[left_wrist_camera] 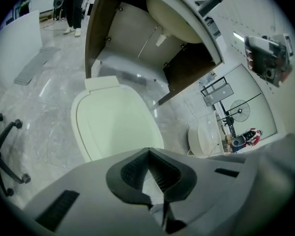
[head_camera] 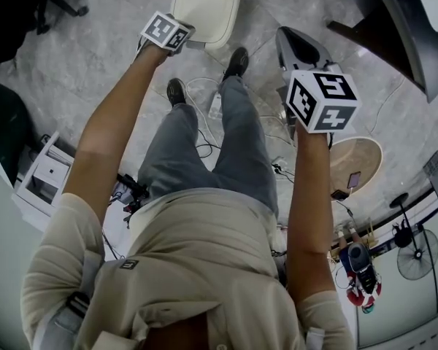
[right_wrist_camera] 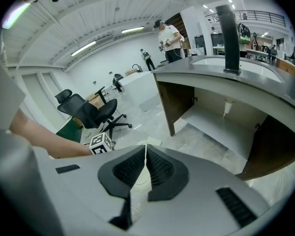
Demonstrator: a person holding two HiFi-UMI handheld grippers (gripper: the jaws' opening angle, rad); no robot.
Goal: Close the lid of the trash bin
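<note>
Evidently the trash bin [left_wrist_camera: 115, 124] stands on the pale stone floor [left_wrist_camera: 44, 127] just ahead of the person's shoes, in front of the open underside of a sink counter [left_wrist_camera: 187, 68]. Its cream lid [head_camera: 204, 6] seems to lie flat across the top, with a small hinge tab at the far edge, so I judge it down or very nearly so. Whether it is fully seated cannot be told.

It looks like thin moulded plastic: light, fairly stiff, smooth and probably slippery. It swings on that rear hinge, so it needs only a gentle push. The best place to act would be the broad top near the front edge, pressed with closed tips. A pinch would likely slide off.

The left gripper [left_wrist_camera: 147, 151] hangs over the near side of the lid. Its ribbed fingers [left_wrist_camera: 132, 168] are brought together at the tips with nothing between them. The gripper body hides the lid's near rim, so contact cannot be judged.

The right gripper [right_wrist_camera: 145, 146] is held higher and off to the side, aimed past the counter toward an office chair [right_wrist_camera: 86, 112]. Its fingers [right_wrist_camera: 130, 168] are likewise together and empty.
</note>
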